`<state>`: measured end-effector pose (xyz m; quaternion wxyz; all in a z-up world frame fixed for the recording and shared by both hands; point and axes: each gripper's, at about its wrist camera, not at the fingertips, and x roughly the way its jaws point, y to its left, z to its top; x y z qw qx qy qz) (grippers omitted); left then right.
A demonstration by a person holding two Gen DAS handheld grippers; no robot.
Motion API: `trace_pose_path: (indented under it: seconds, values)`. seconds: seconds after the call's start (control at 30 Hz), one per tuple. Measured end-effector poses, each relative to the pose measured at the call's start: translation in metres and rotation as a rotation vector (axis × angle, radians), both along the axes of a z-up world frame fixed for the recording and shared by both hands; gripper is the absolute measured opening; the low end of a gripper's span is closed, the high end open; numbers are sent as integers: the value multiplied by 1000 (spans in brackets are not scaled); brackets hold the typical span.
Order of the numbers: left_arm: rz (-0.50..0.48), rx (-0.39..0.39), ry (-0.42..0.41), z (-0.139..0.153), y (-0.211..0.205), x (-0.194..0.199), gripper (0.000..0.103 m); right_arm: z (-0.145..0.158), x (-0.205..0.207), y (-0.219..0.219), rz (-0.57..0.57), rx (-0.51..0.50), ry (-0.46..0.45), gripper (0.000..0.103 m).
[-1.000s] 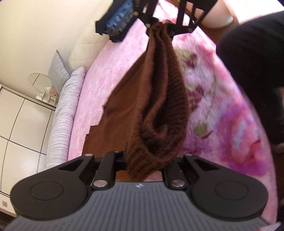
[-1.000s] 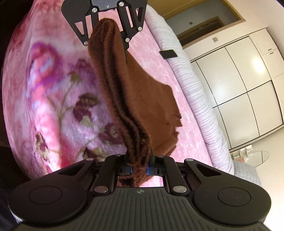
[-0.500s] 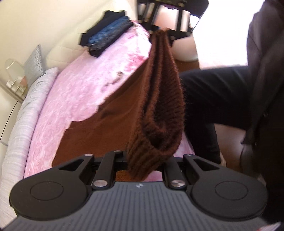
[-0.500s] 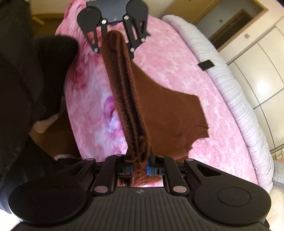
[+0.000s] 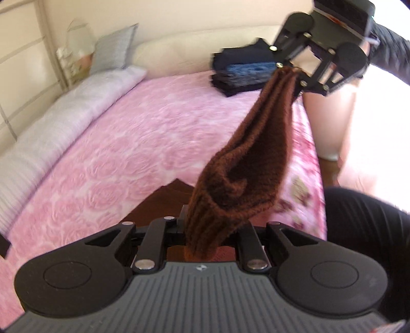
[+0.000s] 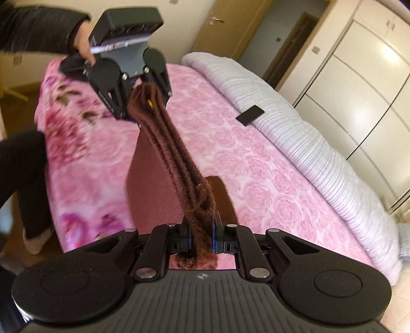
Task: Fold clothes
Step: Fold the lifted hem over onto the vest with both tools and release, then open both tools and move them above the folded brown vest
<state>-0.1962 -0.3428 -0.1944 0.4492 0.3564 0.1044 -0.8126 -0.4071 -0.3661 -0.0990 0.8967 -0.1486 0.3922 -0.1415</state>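
Both claws, left claw (image 5: 205, 228) and right claw (image 6: 201, 234), clamp the brown sweater (image 5: 253, 153), now swung from beyond the bed's (image 5: 123, 133) near edge over it, ready for laying flat.

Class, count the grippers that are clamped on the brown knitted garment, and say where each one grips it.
2. The left gripper pinches one end of the brown knitted garment; the right gripper pinches the opposite end. The rest hangs toward the pink blanket.

Black left gripper (image 5: 205, 240) with ribbed grey top, silver screws; sleeve (image 6: 38, 23) looks black.
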Motion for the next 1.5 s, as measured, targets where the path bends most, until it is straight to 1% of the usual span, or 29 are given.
trace_pose_path:
  seconds: [0.07, 0.17, 0.3, 0.37, 0.43, 0.5, 0.63, 0.7, 0.77, 0.8, 0.87, 0.97, 1.03, 1.07, 1.13, 1.2, 1.23, 1.3, 1.33, 1.4, 1.5]
  values:
    - [41, 37, 47, -4, -24, 19, 13, -5, 11, -36, -17, 42, -19, 12]
    - [96, 107, 107, -24, -59, 44, 13, -21, 28, -89, -50, 123, -47, 12]
    - [155, 215, 135, -65, -95, 65, 14, -62, 48, -145, -97, 246, -51, 13]
    - [179, 262, 137, -89, -107, 70, 14, -91, 57, -164, -121, 302, -33, 13]
    - [203, 295, 147, -112, -116, 75, 15, -118, 63, -179, -145, 349, -17, 13]
    - [226, 312, 182, -130, -122, 83, 16, -140, 66, -192, -173, 382, -16, 13]
    - [260, 291, 268, -136, -132, 105, 17, -154, 69, -219, -221, 427, -59, 13]
    - [284, 299, 291, -138, -137, 112, 21, -158, 70, -228, -241, 435, -74, 13]
    - [314, 312, 303, -143, -141, 116, 32, -163, 72, -237, -279, 433, -97, 31]
    - [328, 317, 311, -145, -143, 118, 32, -165, 71, -242, -311, 441, -121, 45]
    - [362, 314, 352, -147, -144, 124, 32, -169, 68, -253, -376, 467, -185, 45]
    - [427, 303, 427, -146, -142, 133, 31, -170, 53, -262, -445, 530, -277, 45]
    - [470, 296, 460, -146, -143, 138, 31, -172, 42, -261, -477, 551, -294, 48]
    - [489, 294, 468, -146, -143, 140, 29, -174, 38, -261, -490, 560, -296, 48]
    - [520, 290, 464, -150, -146, 141, 28, -182, 29, -260, -519, 600, -305, 48]
    - [541, 287, 440, -153, -148, 137, 28, -189, 21, -259, -548, 632, -323, 48]
    - [545, 279, 423, -154, -149, 135, 28, -194, 20, -260, -565, 646, -327, 41]
    - [547, 261, 390, -156, -149, 131, 33, -203, 23, -265, -596, 656, -328, 30]
    - [549, 256, 375, -156, -149, 130, 36, -206, 25, -266, -611, 654, -325, 30]
    - [559, 256, 377, -156, -149, 132, 37, -208, 29, -267, -639, 634, -319, 30]
    - [571, 230, 377, -144, -139, 134, 37, -188, 25, -251, -643, 557, -336, 32]
